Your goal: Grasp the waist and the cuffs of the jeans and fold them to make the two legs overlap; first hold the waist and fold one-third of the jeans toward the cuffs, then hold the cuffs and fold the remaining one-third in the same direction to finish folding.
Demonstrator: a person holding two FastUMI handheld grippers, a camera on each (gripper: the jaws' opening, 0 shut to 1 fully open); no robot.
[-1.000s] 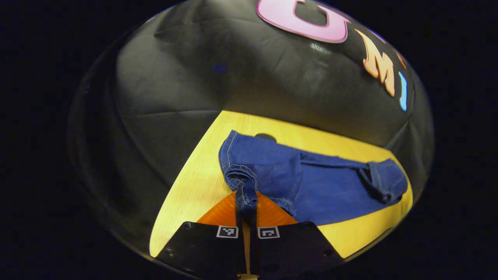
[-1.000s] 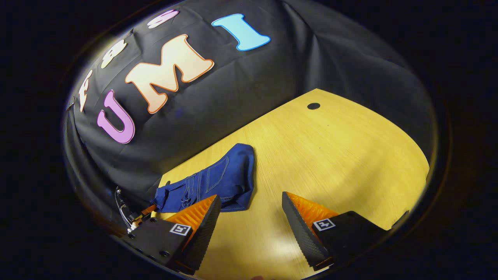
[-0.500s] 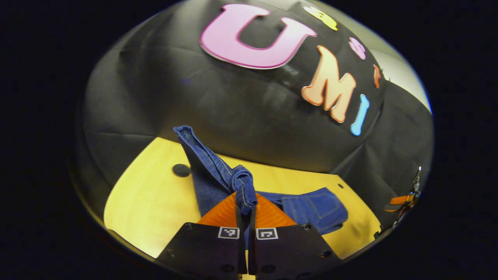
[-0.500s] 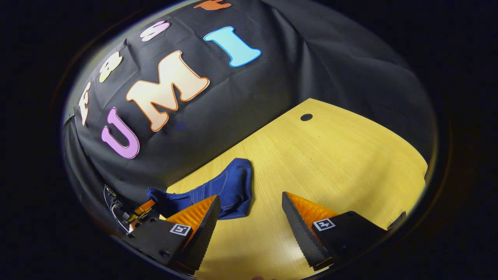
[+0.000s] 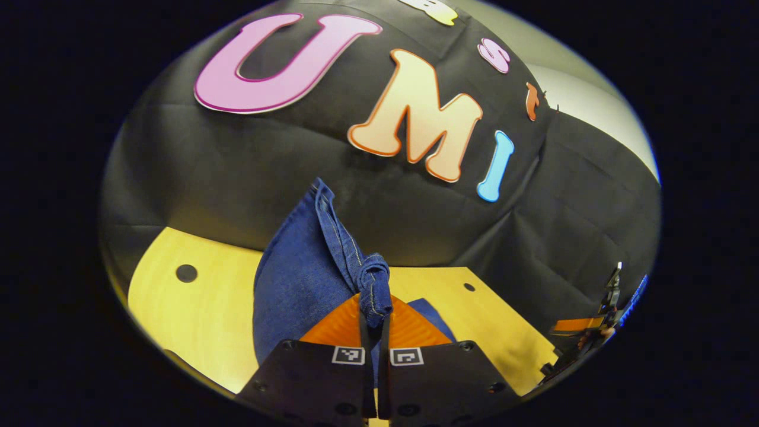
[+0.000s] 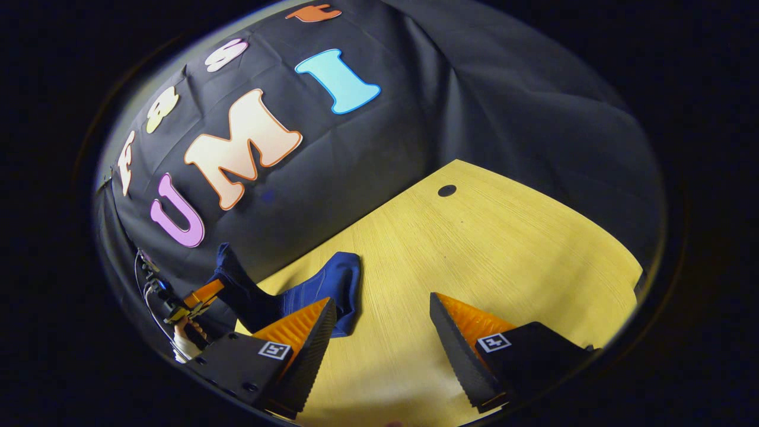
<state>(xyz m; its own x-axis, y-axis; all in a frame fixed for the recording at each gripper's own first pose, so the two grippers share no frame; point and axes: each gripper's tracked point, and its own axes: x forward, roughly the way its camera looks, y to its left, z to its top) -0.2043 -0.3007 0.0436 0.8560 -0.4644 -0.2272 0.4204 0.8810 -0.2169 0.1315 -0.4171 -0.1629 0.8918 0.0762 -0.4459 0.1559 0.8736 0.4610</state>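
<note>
Left gripper view: left gripper [image 5: 375,323] clamped tight on a bunched hem of the jeans [image 5: 296,279], denim lifted above the wooden table [image 5: 201,314].

Right gripper view: right gripper [image 6: 379,323] gaped wide, empty, over the table; jeans at far left, partly raised.

Black cloth wall [image 6: 474,118] spans the upper frame of both views, creased and folded. A pale wood-grain table [image 6: 504,249] occupies the lower right of the right gripper view, with a round dark hole [image 6: 446,190] near its far edge. Lighting is bright and falls on the tabletop.
</note>
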